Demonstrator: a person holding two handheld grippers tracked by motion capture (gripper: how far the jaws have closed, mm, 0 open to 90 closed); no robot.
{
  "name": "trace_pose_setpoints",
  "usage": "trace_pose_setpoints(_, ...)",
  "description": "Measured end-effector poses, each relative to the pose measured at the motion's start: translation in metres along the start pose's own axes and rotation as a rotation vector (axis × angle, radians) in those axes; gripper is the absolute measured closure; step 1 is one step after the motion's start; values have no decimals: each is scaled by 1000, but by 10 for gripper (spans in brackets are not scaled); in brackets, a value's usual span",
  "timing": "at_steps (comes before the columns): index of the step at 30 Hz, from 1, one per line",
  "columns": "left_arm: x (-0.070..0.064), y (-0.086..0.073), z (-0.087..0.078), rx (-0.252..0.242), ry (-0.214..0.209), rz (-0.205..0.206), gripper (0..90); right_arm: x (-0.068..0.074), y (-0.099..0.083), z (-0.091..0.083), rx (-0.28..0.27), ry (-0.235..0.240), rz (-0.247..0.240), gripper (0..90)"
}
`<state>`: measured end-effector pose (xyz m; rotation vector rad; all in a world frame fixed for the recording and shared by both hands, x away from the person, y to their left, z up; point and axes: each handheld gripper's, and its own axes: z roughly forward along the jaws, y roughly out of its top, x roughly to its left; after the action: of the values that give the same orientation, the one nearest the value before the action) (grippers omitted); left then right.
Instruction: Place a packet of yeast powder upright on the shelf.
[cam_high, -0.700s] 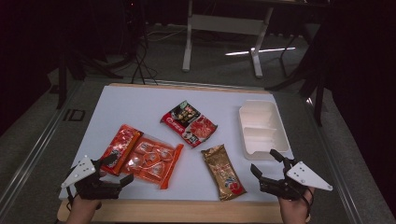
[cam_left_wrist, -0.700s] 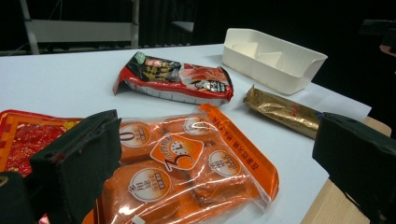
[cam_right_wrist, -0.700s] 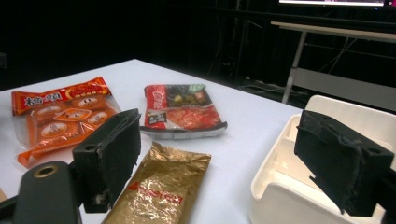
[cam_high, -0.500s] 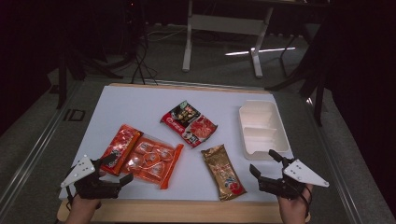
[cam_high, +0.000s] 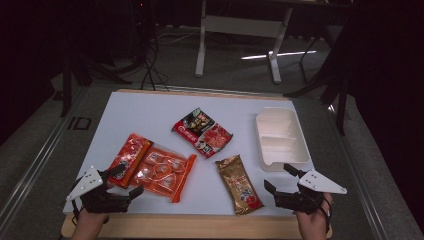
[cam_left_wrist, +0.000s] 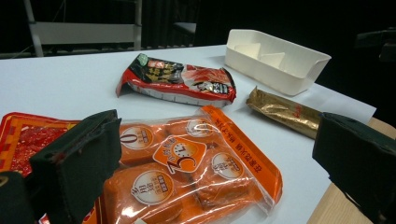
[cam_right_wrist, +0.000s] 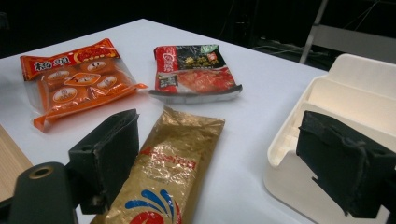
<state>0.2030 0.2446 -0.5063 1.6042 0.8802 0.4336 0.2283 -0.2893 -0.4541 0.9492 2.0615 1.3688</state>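
On the white table sheet (cam_high: 150, 115) lie a clear orange pack of round cakes (cam_high: 162, 170), a flat orange-red packet (cam_high: 129, 156) to its left, a red and black packet (cam_high: 202, 131) and a gold packet (cam_high: 240, 184). A white divided tray (cam_high: 280, 137) stands at the right. My left gripper (cam_high: 129, 180) is open at the near left, its jaws on either side of the orange pack's near end (cam_left_wrist: 187, 172). My right gripper (cam_high: 277, 176) is open at the near right, between the gold packet (cam_right_wrist: 173, 158) and the tray (cam_right_wrist: 327, 93), holding nothing.
A wooden table edge (cam_high: 200, 227) runs along the front under both hands. Beyond the table are a dark floor, metal stand legs (cam_high: 202, 45) and cables. Bare white sheet lies at the far left and between the packets.
The right gripper has drifted slightly back toward the near edge. The left gripper and all the packets sit where they were.
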Motion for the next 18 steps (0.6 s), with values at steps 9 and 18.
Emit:
trace_pose_setpoints(9,-3,0,0,5,-11,8,14,9,20,-8,-24,-29,-1,131)
trace_pose_setpoints(18,-2,-1,3,15,-18,7,14,11,37,-1,4,-63,-48,140)
